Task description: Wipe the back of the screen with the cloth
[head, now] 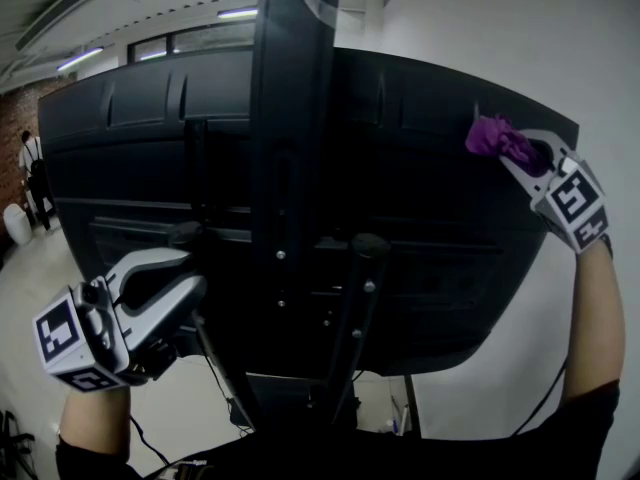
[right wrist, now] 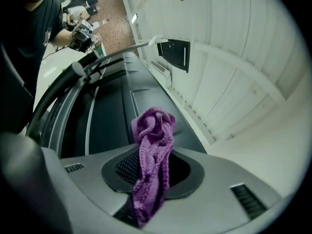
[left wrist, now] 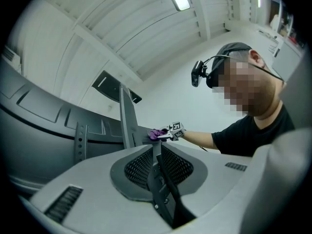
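I am looking up at the black back of the screen [head: 420, 218], which hangs on a dark upright stand column [head: 290, 168]. A crumpled purple cloth [head: 497, 138] presses against the screen's upper right corner, and my right gripper [head: 520, 153] is shut on it. The right gripper view has the cloth [right wrist: 153, 150] bunched up between the jaws over the dark panel [right wrist: 109, 121]. My left gripper [head: 185, 293] hovers by the screen's lower left edge, jaws together with nothing in them. From the left gripper view the cloth [left wrist: 157, 133] shows far off beside the column [left wrist: 127, 121].
Two bracket arms [head: 355, 308] and hanging cables [head: 225, 388] cross under the screen near the column. A person [head: 33, 173] stands far off at the left by a brick wall. A white wall [head: 560, 58] lies behind the screen on the right.
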{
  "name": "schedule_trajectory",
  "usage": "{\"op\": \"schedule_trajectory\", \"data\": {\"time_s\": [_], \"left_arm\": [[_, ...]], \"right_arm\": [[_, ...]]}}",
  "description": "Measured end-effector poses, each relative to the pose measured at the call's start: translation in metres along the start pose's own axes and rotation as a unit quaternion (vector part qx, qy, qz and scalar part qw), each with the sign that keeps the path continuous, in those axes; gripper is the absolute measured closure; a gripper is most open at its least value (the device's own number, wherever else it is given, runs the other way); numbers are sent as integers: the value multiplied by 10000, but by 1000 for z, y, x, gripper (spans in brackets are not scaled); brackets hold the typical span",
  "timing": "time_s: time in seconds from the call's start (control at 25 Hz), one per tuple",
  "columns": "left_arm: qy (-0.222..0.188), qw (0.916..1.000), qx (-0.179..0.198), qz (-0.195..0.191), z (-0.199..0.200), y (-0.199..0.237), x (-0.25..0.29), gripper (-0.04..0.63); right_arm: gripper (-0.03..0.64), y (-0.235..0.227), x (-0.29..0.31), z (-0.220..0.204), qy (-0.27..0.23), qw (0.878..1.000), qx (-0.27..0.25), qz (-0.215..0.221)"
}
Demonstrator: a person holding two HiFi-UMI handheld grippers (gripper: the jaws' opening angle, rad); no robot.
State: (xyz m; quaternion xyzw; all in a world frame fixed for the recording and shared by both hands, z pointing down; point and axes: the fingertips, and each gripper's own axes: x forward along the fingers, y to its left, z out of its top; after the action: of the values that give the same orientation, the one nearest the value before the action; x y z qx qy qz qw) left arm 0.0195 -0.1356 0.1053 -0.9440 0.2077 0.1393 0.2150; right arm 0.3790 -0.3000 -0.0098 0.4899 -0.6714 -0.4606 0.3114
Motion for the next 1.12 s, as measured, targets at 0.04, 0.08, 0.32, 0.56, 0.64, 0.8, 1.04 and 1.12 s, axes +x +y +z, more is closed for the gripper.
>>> {"op": "schedule_trajectory", "data": {"time_s": [0.04, 0.08, 0.32, 0.56, 0.64, 0.8, 1.04, 1.12], "left_arm": [[-15, 10000, -46, 5, 0, -2, 2, 546], [-15, 9999, -121, 8, -1, -5, 4, 546], [-6, 9998, -184, 77, -7, -9, 13, 546], [-71, 9999, -78, 104, -7, -3, 15, 546], [-32, 10000, 19, 71, -10, -2, 12, 546], [-32, 10000, -18, 26, -11, -1, 12, 546], [-84, 10000, -28, -23, -9, -5, 13, 546], [-79, 9999, -50, -48, -10, -7, 11, 546]], "right_arm": [[506, -6, -5, -15, 145, 9999, -24, -61], [506, -13, -9, -31, 278, 9995, -5, -125], [508, -63, -39, -129, 1032, 9910, 404, -749], [508, -94, -61, -188, 1916, 9698, 444, -1444], [509, -87, -64, -167, 1744, 9712, 334, -1588], [509, -11, -45, -43, 191, 9969, -100, -758], [508, 117, 18, 87, -796, 9852, -1378, 637], [508, 133, 40, 103, -845, 9786, -1723, 745]]}}
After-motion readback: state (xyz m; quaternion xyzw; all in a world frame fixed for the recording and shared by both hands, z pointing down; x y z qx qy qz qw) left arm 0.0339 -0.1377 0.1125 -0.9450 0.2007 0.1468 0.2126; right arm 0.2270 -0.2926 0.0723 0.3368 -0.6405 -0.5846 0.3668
